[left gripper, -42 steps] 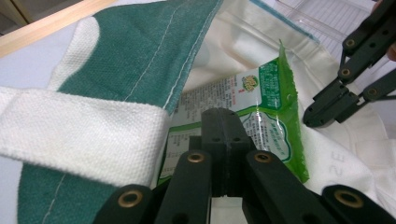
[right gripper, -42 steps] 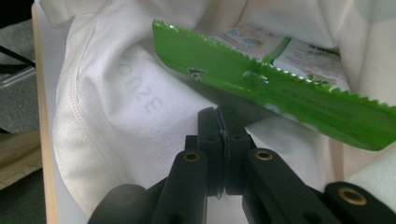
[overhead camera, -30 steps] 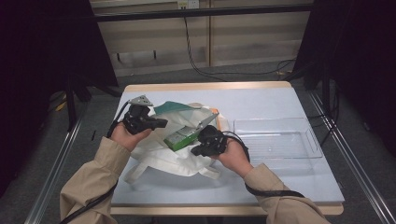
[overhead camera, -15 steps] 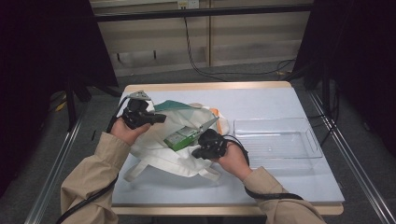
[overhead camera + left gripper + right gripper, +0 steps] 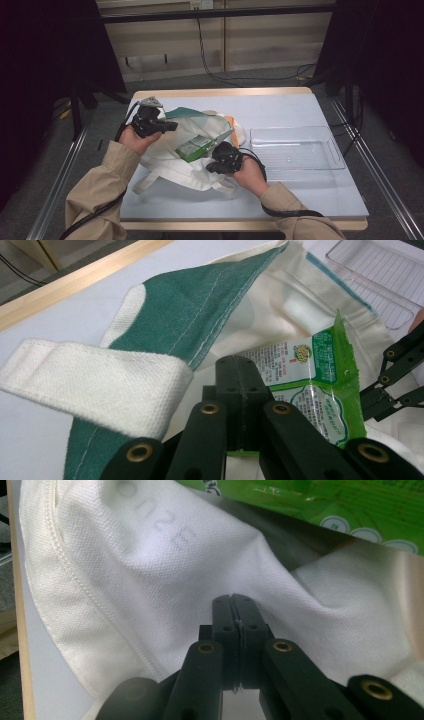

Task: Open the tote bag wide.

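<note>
A white cloth bag (image 5: 167, 160) with a green lining (image 5: 200, 305) lies at the table's left centre, its mouth held up and open. A green snack packet (image 5: 192, 148) (image 5: 320, 385) sticks out of the mouth. My left gripper (image 5: 171, 125) (image 5: 243, 372) is at the far rim, its jaws pressed together beside the white strap (image 5: 95, 375), seemingly pinching the rim. My right gripper (image 5: 210, 168) (image 5: 235, 605) is at the near side, shut on a fold of the white cloth (image 5: 150, 555), just below the packet (image 5: 325, 505).
A clear plastic tray (image 5: 295, 131) stands to the right of the bag. A see-through zip pouch (image 5: 310, 285) and something orange (image 5: 231, 125) lie at the bag's far right side. The table's wooden edge (image 5: 75, 282) runs beyond the bag.
My right gripper has shifted a little left and toward the near edge, drawing the cloth with it. The left gripper has barely moved.
</note>
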Tool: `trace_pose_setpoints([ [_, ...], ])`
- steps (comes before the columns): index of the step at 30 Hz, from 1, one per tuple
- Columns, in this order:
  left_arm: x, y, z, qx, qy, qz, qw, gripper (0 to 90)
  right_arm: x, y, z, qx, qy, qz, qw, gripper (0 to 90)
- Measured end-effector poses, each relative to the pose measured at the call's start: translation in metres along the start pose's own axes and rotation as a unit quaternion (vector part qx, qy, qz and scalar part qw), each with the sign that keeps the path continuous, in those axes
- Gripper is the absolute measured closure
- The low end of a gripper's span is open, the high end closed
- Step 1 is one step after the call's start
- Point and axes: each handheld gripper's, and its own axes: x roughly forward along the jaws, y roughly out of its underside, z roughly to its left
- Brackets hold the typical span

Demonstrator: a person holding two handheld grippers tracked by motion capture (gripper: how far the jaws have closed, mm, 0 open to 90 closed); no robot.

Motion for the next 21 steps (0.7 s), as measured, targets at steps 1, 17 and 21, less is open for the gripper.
trace_pose_setpoints([
  [1,0.000,0.000,0.000,-0.001,0.001,0.000,1.0000,90.0,0.000,0.000,0.000,0.000,0.001,0.001,1.0000,88.8],
  [17,-0.002,0.002,-0.001,-0.002,0.007,0.001,1.0000,90.0,-0.016,-0.020,-0.005,0.003,0.017,-0.019,0.9997,89.3],
  [21,-0.002,0.002,-0.001,-0.001,0.007,0.001,1.0000,90.0,-0.019,-0.023,-0.009,0.008,0.019,-0.022,0.9996,89.3],
])
